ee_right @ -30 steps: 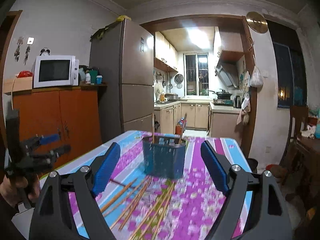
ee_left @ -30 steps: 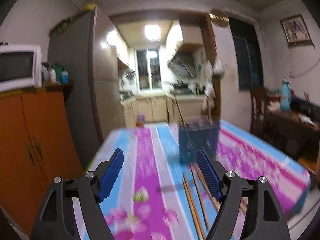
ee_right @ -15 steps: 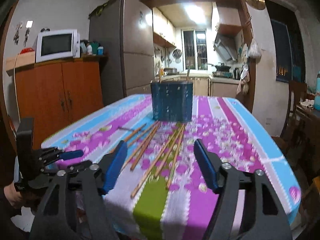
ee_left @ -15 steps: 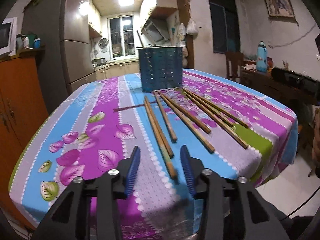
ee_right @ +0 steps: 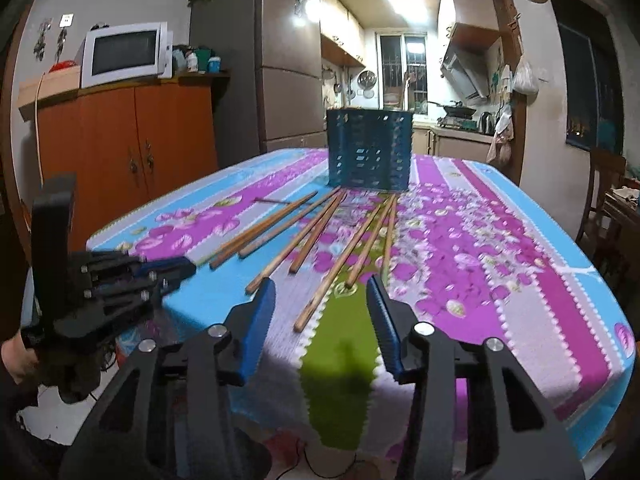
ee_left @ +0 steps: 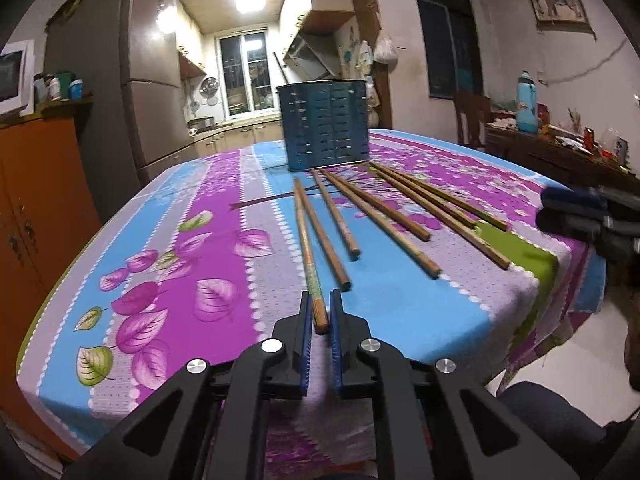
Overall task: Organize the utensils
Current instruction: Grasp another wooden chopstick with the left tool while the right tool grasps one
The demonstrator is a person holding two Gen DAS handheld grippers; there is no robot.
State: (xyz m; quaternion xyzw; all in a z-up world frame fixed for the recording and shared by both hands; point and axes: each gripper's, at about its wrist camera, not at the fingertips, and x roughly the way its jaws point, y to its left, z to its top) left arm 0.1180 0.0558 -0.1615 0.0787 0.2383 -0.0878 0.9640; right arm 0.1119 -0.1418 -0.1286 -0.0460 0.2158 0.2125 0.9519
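Several wooden chopsticks [ee_left: 376, 216] are fanned out on my flowery tablecloth [ee_left: 208, 240], all pointing back toward the blue slotted utensil holder [ee_left: 325, 126] that stands upright further along the table. One thin stick leans out of the holder's top.

My left gripper [ee_left: 319, 310] is down at the near edge of the cloth, and its blue pads have just pinched in on the near end of the leftmost chopstick [ee_left: 310, 264]. That stick sits squeezed between the pads, with the rest of it lying flat on the table.

My right gripper [ee_right: 321, 290] has just been closing too, but its jaws stand only about half apart, with nothing pressed between them. The near tip of one long chopstick [ee_right: 336, 268] lies in the gap, over the green patch of the cloth, with neither pad touching it.

From the right wrist view, my left gripper is off at the left side by the table corner. Behind it all stand the orange cabinet [ee_right: 132, 140] with the microwave [ee_right: 124, 53] on top, and the fridge [ee_right: 280, 60].
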